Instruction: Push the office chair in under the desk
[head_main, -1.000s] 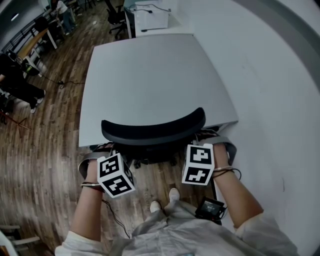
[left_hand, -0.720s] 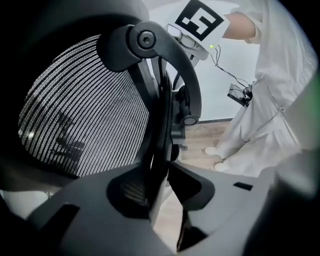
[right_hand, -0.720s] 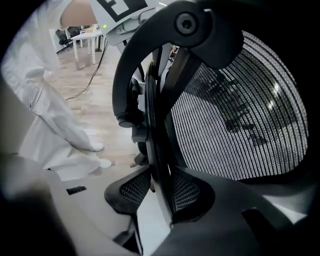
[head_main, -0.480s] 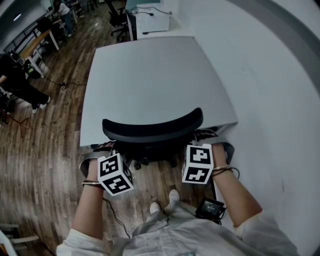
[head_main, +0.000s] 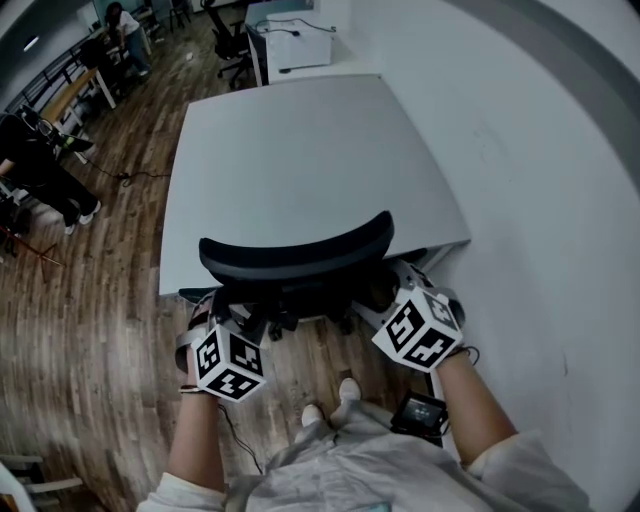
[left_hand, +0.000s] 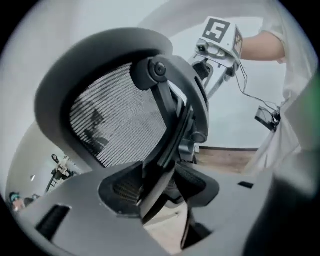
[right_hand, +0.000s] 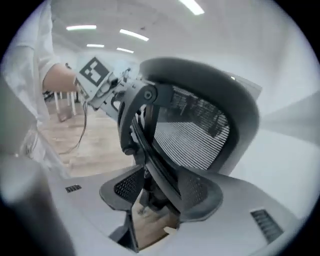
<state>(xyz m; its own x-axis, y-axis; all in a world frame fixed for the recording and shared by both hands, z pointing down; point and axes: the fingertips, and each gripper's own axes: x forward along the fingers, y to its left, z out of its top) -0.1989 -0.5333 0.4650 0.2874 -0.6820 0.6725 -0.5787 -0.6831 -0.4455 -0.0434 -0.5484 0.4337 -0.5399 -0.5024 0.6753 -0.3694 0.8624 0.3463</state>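
The black mesh-backed office chair (head_main: 295, 255) stands against the near edge of the grey desk (head_main: 300, 150), its seat hidden below. My left gripper (head_main: 232, 338) is low behind the backrest's left side and my right gripper (head_main: 405, 318) is behind its right. In the left gripper view the jaws (left_hand: 160, 192) are opening, and the chair's back spine (left_hand: 167, 125) shows in the gap, clear of the pads. The right gripper (right_hand: 160, 192) stands the same way, jaws opening around the spine (right_hand: 150, 150) without pressing it.
A white wall runs along the desk's right side. A white cabinet (head_main: 298, 42) stands beyond the desk. People and other desks are at the far left (head_main: 40, 160). A small black box (head_main: 422, 412) on a cable hangs by my right arm above the wood floor.
Both grippers have come off the grey armrests and swung inward and down behind the backrest, their marker cubes tilting. The chair has crept slightly toward the desk.
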